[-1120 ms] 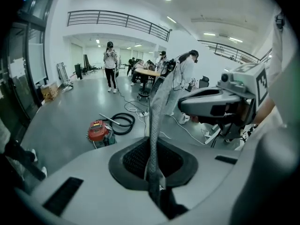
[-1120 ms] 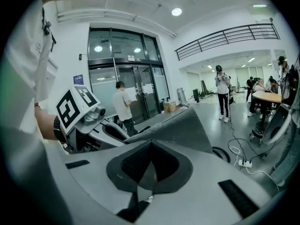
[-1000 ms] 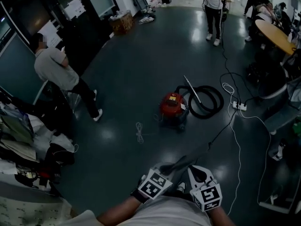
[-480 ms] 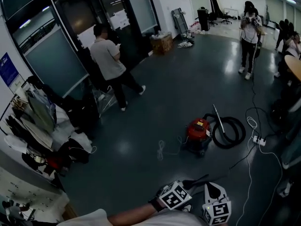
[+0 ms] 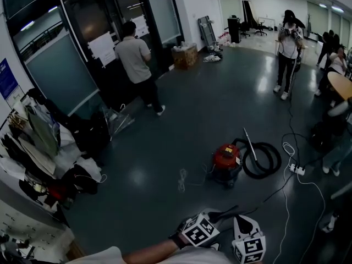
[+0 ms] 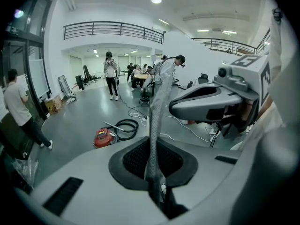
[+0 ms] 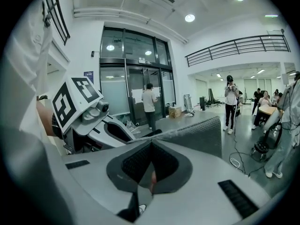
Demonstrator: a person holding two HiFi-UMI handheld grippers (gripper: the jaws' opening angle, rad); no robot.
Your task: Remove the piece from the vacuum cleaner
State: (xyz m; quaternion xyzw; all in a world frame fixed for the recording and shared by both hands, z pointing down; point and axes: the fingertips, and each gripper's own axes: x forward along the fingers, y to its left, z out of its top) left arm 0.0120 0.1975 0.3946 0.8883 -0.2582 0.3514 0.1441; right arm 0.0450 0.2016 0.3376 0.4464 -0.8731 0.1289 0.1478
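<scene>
The red vacuum cleaner (image 5: 226, 159) stands on the dark floor a few steps ahead, with its black hose (image 5: 264, 159) coiled to its right and a thin wand (image 5: 250, 143) lying across the coil. In the left gripper view the vacuum cleaner (image 6: 104, 137) and hose (image 6: 125, 127) are small and far off. Both grippers sit low at the bottom edge of the head view, close to the person's body and far from the machine. The left gripper (image 5: 231, 209) (image 6: 164, 76) is shut with nothing in it. The right gripper (image 5: 242, 220) (image 7: 213, 125) also looks shut and holds nothing.
A power strip (image 5: 297, 169) and cables trail right of the hose; a white cord (image 5: 181, 179) lies left of the vacuum cleaner. One person (image 5: 137, 59) stands at the glass doors, another (image 5: 287, 37) at the back right. Bags and clothes (image 5: 49, 158) pile up at the left.
The head view has lifted and swung, so the doors and left wall now show and the vacuum cleaner sits lower right. The person in grey walked to the doors. Both grippers stayed low and shut.
</scene>
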